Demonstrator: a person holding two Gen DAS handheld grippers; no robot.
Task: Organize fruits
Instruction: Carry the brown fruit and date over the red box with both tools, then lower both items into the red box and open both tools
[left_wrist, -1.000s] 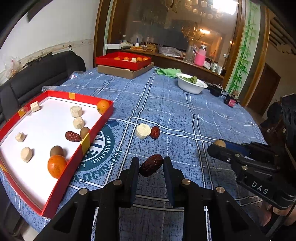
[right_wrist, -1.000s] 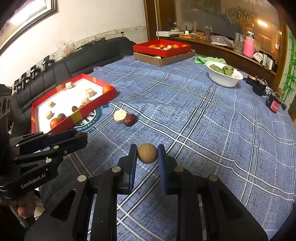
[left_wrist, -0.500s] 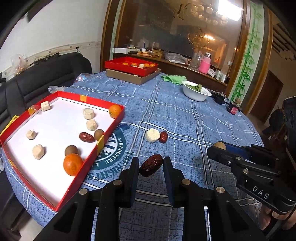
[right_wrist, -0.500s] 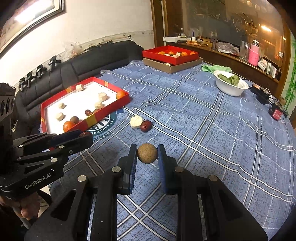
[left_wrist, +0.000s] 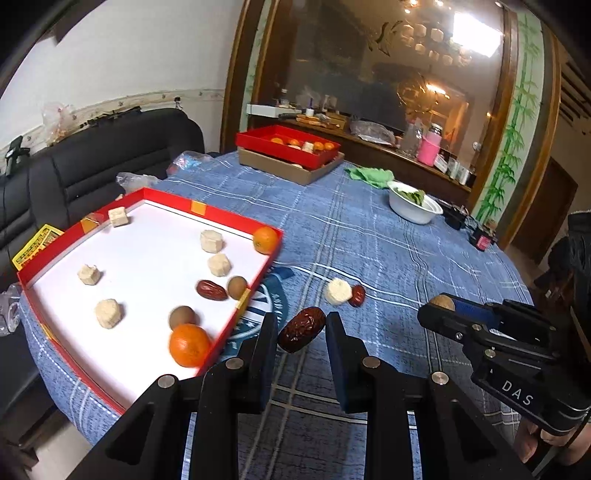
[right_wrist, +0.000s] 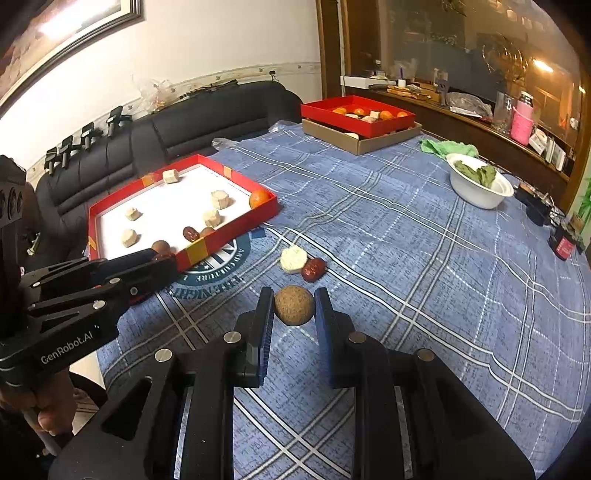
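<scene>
My left gripper (left_wrist: 300, 328) is shut on a dark red date (left_wrist: 302, 329) and holds it above the blue cloth, just right of the red tray (left_wrist: 258, 271). The tray's white floor holds two oranges (left_wrist: 189, 345), several pale chunks (left_wrist: 218, 264), a date (left_wrist: 211, 290) and brown round fruits (left_wrist: 237, 287). My right gripper (right_wrist: 294, 306) is shut on a brown round fruit (right_wrist: 294, 305) above the cloth. A pale chunk (right_wrist: 293, 259) and a red date (right_wrist: 314, 269) lie together on the cloth beyond it. The left gripper also shows in the right wrist view (right_wrist: 162, 260).
A second red tray of oranges (right_wrist: 357, 115) sits on a cardboard box at the table's far side. A white bowl of greens (right_wrist: 480, 184) and a green cloth (right_wrist: 448, 148) lie far right. A black sofa (right_wrist: 207, 122) borders the table on the left.
Both grippers have risen and pulled back with their fruits still held. The red tray and the loose fruits look farther away and lower in view.
</scene>
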